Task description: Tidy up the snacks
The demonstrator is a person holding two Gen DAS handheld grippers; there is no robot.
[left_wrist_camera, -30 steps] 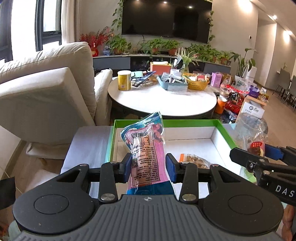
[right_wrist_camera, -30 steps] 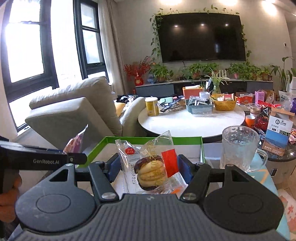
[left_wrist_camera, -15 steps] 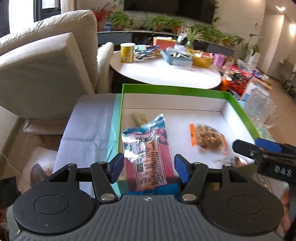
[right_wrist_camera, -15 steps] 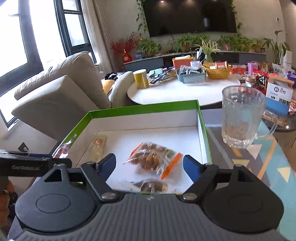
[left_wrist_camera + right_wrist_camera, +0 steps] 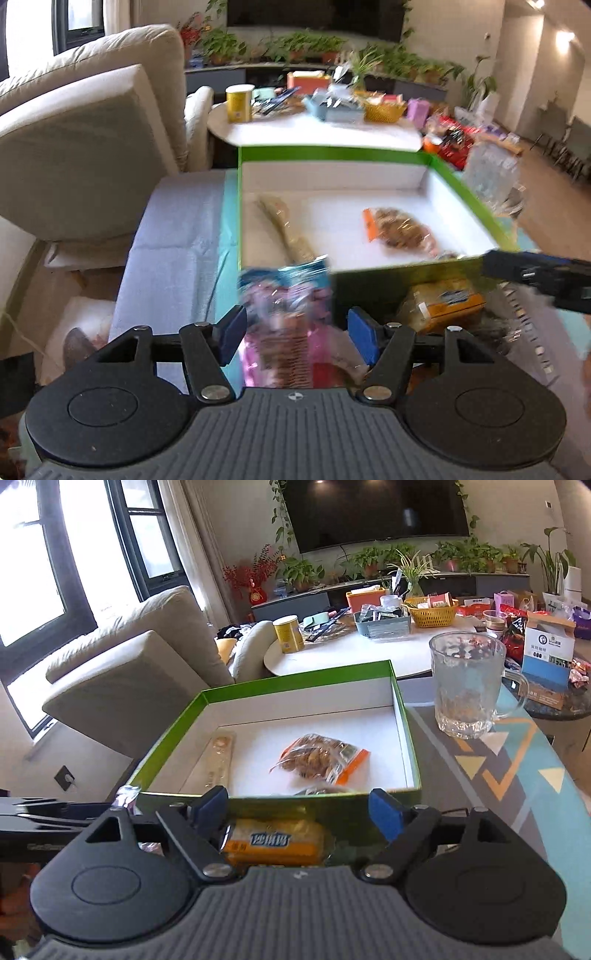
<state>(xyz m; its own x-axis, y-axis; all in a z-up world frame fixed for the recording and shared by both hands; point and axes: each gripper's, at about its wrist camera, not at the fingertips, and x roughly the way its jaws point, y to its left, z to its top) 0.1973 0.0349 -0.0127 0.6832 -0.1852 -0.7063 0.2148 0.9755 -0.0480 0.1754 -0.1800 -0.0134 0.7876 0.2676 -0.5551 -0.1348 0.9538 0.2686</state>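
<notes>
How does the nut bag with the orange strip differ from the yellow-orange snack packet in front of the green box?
The nut bag lies inside the green box; the yellow-orange snack packet lies outside, before its front wall. The nut bag is clear and shows loose brown pieces; the packet is printed, with a blue label. The packet sits between the right gripper's open jaws; the nut bag is beyond them. Both are sealed snacks lying flat.

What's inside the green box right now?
Inside the green box: a bag of nuts with an orange strip and a long clear packet by its left wall. Another wrapper at the near wall is mostly hidden.
</notes>
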